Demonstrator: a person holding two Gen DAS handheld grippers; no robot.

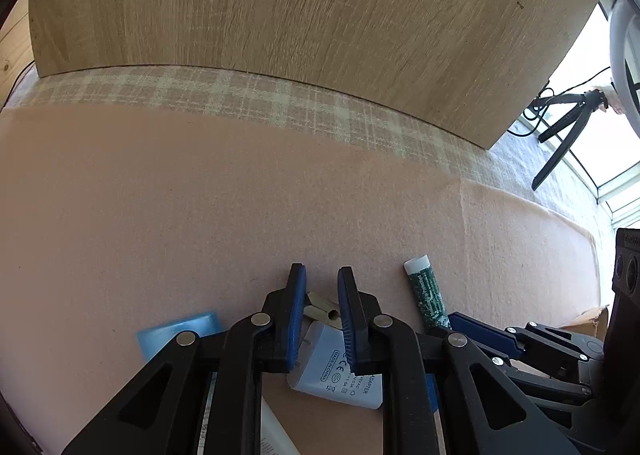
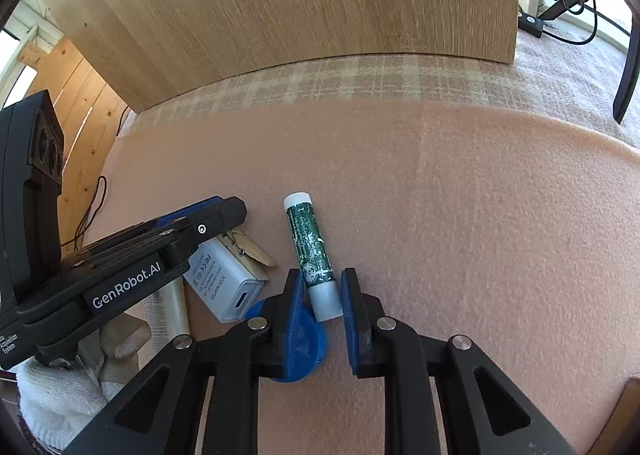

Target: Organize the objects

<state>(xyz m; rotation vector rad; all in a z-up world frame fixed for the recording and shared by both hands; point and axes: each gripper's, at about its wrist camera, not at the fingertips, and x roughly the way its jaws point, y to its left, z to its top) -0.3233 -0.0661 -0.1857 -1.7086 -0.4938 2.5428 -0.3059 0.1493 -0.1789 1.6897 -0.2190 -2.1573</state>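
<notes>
1. The right tongs [image 2: 320, 295] stood apart, one finger on either side of the white lower end of the green-labelled tube [image 2: 310, 255]. The tube lay flat on the pink foam mat [image 2: 480, 235]. There was a gap between pad and tube on each side, so nothing was clamped yet. This looked like lining up for a grasp.

2. The tube lay lengthwise along the line of the fingers, white cap pointing away. That likely explains the approach over its near end and not across its middle.

3. The left tongs [image 1: 322, 315] were also apart, held low over the white charger [image 1: 340, 371], with the wooden clothespin [image 1: 322, 309] visible between the fingers just beyond it. I could not tell whether the pads touched either thing. They seemed to be waiting or choosing.

4. The small things sat bunched near the mat's front edge, probably a heap still to be sorted. The broad stretch of mat beyond them, up to the wooden panel [image 2: 300, 7], would serve for laying them out.

5. Count, as far as could be seen:
   - one green tube
   - one white charger
   - one clothespin
   - one round blue lid [image 2: 304, 339] under the right tongs
   - one pale blue block [image 1: 180, 331] beside the left tongs
   - one whitish tube [image 2: 170, 315], partly hidden

6. A gloved hand [image 2: 60, 387] gripped the left handle.
</notes>
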